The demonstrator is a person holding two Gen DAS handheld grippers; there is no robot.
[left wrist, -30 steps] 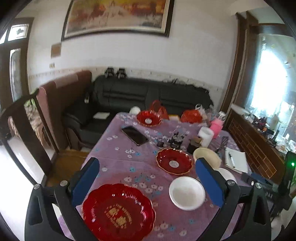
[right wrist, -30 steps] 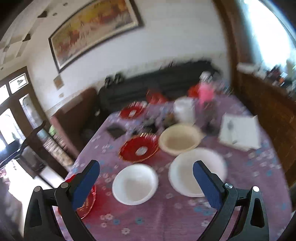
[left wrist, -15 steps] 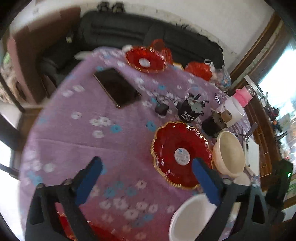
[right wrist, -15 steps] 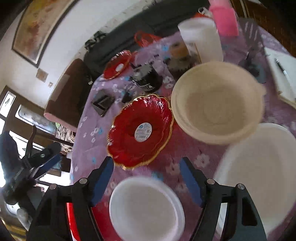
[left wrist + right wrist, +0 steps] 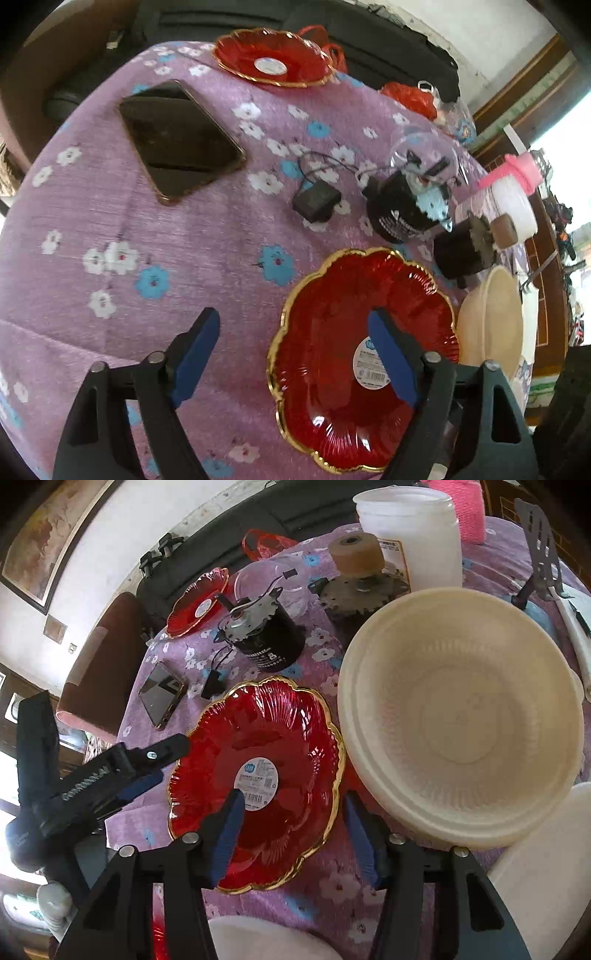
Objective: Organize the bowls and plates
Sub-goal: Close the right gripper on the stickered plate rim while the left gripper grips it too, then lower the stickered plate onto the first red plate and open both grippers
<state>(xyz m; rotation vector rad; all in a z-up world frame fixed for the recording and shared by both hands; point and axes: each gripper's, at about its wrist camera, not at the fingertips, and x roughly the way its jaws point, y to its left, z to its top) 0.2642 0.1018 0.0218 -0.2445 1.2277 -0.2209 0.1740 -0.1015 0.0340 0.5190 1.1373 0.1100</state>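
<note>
Aim: while both tongs close, we straddle the red plate [image 5: 258, 775] to lift it.
Left tongs [image 5: 295, 354]: spread, rim between, untouched.
Right tongs [image 5: 291, 823]: likewise.

The round white barcode sticker [image 5: 257, 777] at the centre of the red gold-rimmed scalloped glass plate [image 5: 295, 734] carries print too small to read. White lettering on the black cylindrical motor body [image 5: 271, 642] is likewise illegible.

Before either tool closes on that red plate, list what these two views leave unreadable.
- Red plate, left wrist view: near rim hidden behind the left tool, whose jaws are closing.
- Plate sticker, right wrist view: print too small to read.
- White bowl, right wrist view: cut off by the bottom edge, behind the right tool, closing around the plate's rim.
- White plate, right wrist view: cut off by the right edge.
</note>
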